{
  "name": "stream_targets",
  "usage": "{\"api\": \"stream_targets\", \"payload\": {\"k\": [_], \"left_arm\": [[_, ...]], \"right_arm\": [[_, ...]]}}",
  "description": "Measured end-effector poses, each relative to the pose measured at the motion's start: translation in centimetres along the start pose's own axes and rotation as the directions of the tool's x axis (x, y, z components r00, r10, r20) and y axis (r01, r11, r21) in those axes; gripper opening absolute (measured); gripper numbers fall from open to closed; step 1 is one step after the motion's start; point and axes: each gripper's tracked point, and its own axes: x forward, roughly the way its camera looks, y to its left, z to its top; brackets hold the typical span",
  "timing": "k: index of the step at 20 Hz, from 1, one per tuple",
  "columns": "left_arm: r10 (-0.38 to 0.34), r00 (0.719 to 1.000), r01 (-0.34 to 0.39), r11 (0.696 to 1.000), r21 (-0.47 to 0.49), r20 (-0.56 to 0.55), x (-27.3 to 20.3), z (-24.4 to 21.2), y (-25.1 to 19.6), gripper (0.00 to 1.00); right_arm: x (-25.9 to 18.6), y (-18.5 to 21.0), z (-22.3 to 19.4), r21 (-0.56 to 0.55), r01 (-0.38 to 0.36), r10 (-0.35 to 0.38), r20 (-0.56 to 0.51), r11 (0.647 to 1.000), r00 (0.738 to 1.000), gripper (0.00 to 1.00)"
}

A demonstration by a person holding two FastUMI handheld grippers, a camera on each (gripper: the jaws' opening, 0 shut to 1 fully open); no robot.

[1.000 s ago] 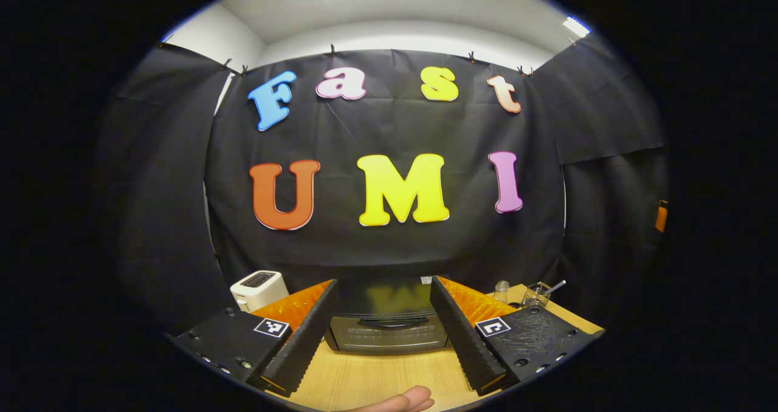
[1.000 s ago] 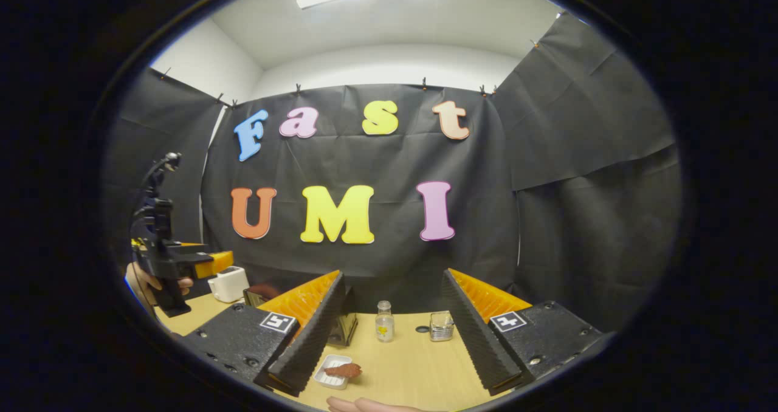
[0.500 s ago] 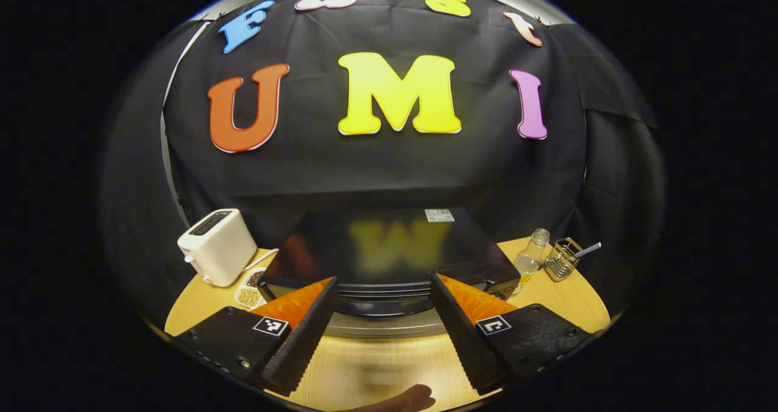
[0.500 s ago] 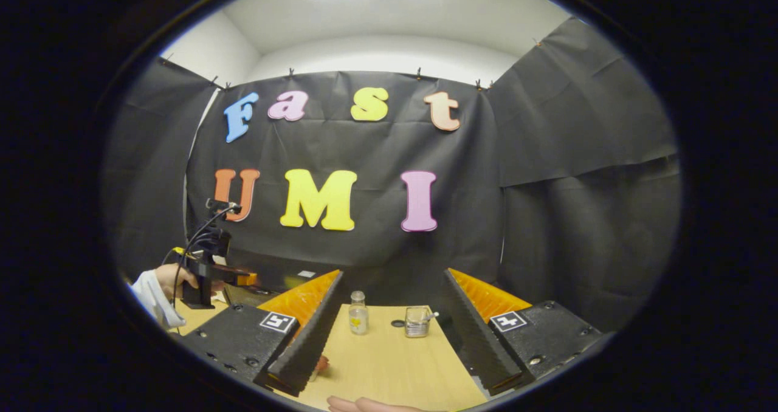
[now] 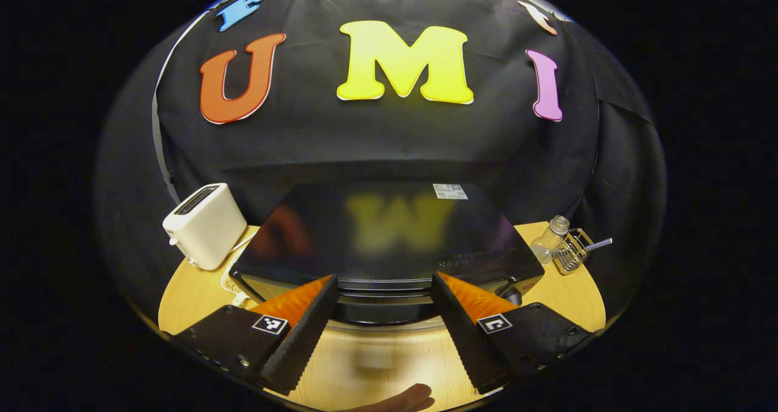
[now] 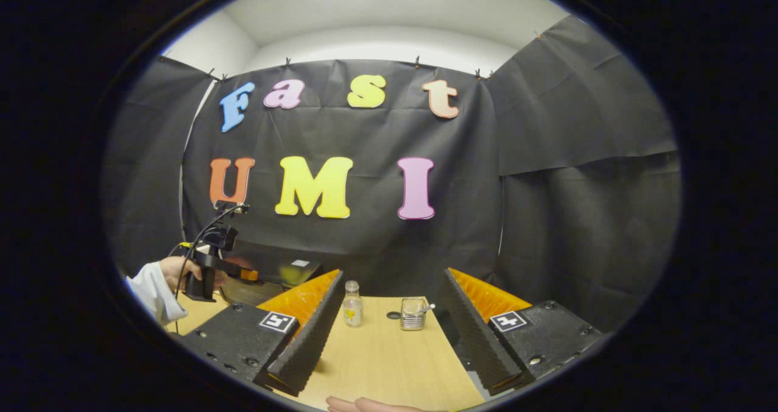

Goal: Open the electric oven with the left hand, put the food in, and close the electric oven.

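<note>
With its fingers spread, the left gripper (image 5: 384,327) hangs above the shut oven (image 5: 389,242) on the table (image 5: 188,296), and could overshoot the door handle hidden below.

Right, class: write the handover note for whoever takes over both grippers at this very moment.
Left gripper: open, empty, poised above the front edge of the electric oven, not touching it.
Right gripper: open, empty, over the wooden table, facing a small glass bottle and a wire basket.
A white toaster stands left of the oven.
Done: nothing; the oven door looks shut.
Left: open the door, load the food, close the door.
</note>
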Motion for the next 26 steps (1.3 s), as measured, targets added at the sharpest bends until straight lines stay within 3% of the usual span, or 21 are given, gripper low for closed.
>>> {"api": "stream_targets", "payload": {"k": [3, 13, 26], "left_arm": [[0.001, 1.000, -0.002, 0.999, 0.047, 0.020, -0.5, -0.2, 0.2, 0.98], [-0.004, 0.997, 0.001, 0.999, 0.044, 0.075, -3.8, -3.5, -0.2, 0.97], [-0.001, 0.992, -0.004, 0.999, 0.042, 0.129, -7.9, -13.2, -0.6, 0.97]], "right_arm": [[-0.1, -0.1, -0.1, 0.006, 0.003, -0.002, -0.007, 1.000, 1.000, 1.00], [-1.7, 0.8, -1.5, 0.044, -0.013, 0.015, -0.037, 0.999, 0.999, 1.00], [-1.6, 1.4, -4.0, 0.028, -0.018, 0.020, -0.095, 0.999, 0.995, 1.00]]}}
